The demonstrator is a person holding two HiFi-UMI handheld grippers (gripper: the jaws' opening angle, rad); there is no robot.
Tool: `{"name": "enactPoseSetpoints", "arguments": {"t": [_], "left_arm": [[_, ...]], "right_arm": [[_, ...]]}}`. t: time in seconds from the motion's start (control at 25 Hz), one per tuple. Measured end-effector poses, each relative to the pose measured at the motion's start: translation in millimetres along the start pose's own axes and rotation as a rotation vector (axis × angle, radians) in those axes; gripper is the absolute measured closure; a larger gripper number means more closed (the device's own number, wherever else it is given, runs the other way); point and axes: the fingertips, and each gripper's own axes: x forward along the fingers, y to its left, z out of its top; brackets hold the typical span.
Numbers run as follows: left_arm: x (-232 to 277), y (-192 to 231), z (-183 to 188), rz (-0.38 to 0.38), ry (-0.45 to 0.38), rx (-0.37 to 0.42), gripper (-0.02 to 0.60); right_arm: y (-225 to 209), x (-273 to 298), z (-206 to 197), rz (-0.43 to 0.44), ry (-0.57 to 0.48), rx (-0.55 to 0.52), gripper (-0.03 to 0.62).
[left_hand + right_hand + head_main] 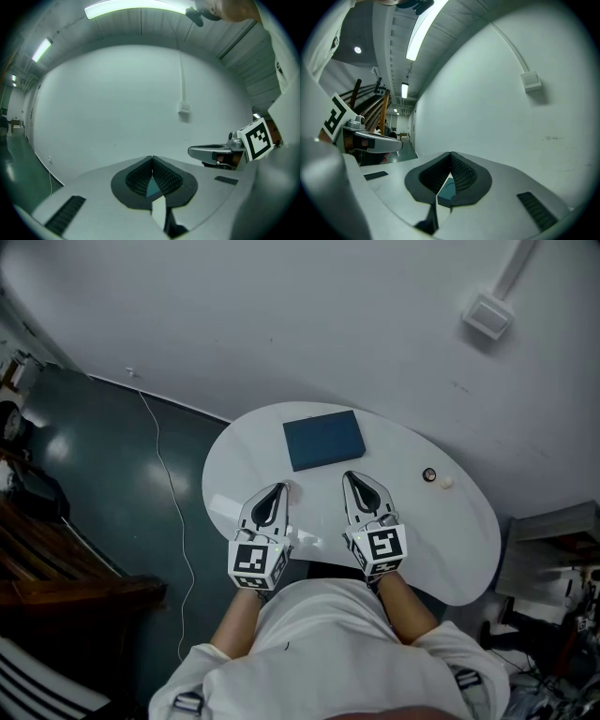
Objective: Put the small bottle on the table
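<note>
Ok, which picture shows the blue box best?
The head view: the whole blue box lies flat on the white table. Each gripper view shows only what looks like a blue sliver of it behind its shut jaws.

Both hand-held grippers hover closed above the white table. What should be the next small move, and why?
Probably open the right hand-held gripper and move it toward the small dark round object on the table. Its jaws are together with nothing between them, and that object, possibly the bottle seen from above, lies nearest this side.
</note>
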Motion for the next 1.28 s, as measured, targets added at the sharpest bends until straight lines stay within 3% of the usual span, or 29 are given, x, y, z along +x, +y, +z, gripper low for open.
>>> {"name": "enactPoseSetpoints", "arguments": {"t": [1.28], "left_arm": [[11.0,18.7,-3.2,0.046,0.018,-0.002,0.563]], "right_arm": [[-1.5,20.2,-6.9,0.031,0.042,-0.031,0.595]]}}
